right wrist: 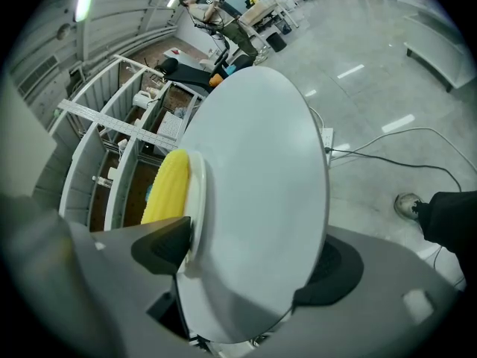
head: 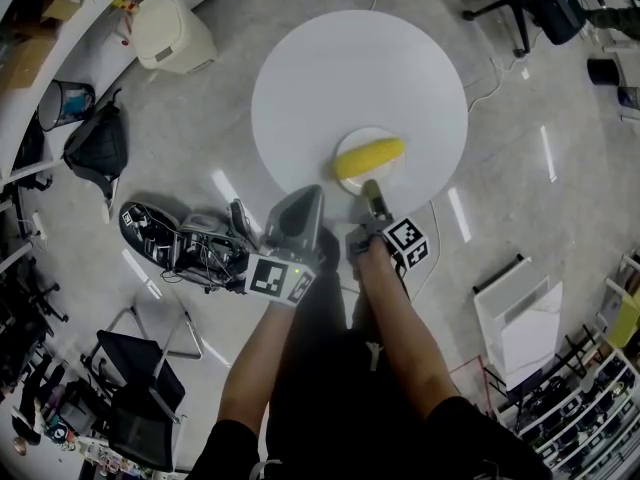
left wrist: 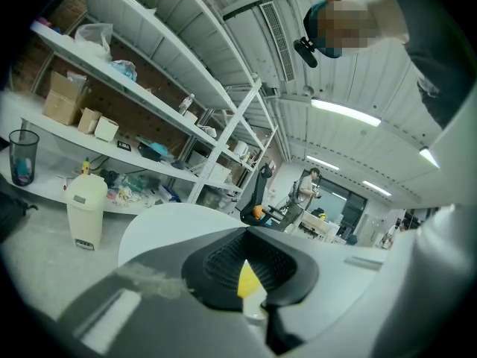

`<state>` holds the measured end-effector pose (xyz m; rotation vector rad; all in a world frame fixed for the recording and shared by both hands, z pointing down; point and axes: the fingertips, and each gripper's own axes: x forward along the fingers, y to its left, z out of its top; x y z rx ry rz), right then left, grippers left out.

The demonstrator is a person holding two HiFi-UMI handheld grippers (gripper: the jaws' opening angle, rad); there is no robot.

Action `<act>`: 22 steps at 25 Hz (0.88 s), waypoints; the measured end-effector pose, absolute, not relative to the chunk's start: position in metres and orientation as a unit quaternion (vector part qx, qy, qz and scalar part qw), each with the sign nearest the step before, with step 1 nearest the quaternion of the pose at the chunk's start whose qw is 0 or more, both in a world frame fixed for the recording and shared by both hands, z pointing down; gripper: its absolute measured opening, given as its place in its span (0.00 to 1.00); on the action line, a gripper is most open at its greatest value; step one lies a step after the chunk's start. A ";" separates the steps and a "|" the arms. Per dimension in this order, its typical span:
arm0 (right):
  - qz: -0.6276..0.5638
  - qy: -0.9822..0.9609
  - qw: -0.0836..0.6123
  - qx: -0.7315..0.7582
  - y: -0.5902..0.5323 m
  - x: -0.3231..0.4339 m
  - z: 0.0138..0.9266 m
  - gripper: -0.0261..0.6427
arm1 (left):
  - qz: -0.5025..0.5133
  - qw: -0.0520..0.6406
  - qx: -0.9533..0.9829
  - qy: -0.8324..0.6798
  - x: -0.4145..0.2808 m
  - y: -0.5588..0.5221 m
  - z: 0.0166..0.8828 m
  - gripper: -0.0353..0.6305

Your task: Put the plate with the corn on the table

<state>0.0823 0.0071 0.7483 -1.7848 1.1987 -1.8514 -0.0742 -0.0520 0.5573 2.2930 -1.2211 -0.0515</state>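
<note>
A small white plate (head: 352,179) carrying a yellow corn cob (head: 370,154) rests on the round white table (head: 350,68), close to its near edge. My right gripper (head: 372,194) reaches in at the plate's near rim. In the right gripper view its jaws stand wide apart. One pad is by the plate (right wrist: 196,192) and the corn (right wrist: 168,185), the other under the table (right wrist: 261,170). My left gripper (head: 300,206) hovers just left of the plate. Its pads sit almost together, and the corn (left wrist: 248,277) shows through a thin gap between them.
On the floor left of the table are a cream bin (head: 172,33), a black bag (head: 98,148) and a tangle of black gear (head: 185,240). A folding chair (head: 140,383) is lower left. White panels (head: 520,318) lie at the right, an office chair base (head: 525,3) at the top right.
</note>
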 end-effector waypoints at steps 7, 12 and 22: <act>-0.642 0.422 0.137 -0.625 0.008 0.085 0.746 0.68 | -0.019 0.265 0.851 -0.454 -0.077 -0.052 0.554 0.06; -0.641 0.422 0.131 -0.628 0.011 0.086 0.744 0.68 | -0.022 0.265 0.850 -0.454 -0.078 -0.053 0.551 0.06; -0.648 0.413 0.124 -0.628 0.029 0.087 0.734 0.68 | -0.027 0.259 0.854 -0.450 -0.071 -0.053 0.535 0.06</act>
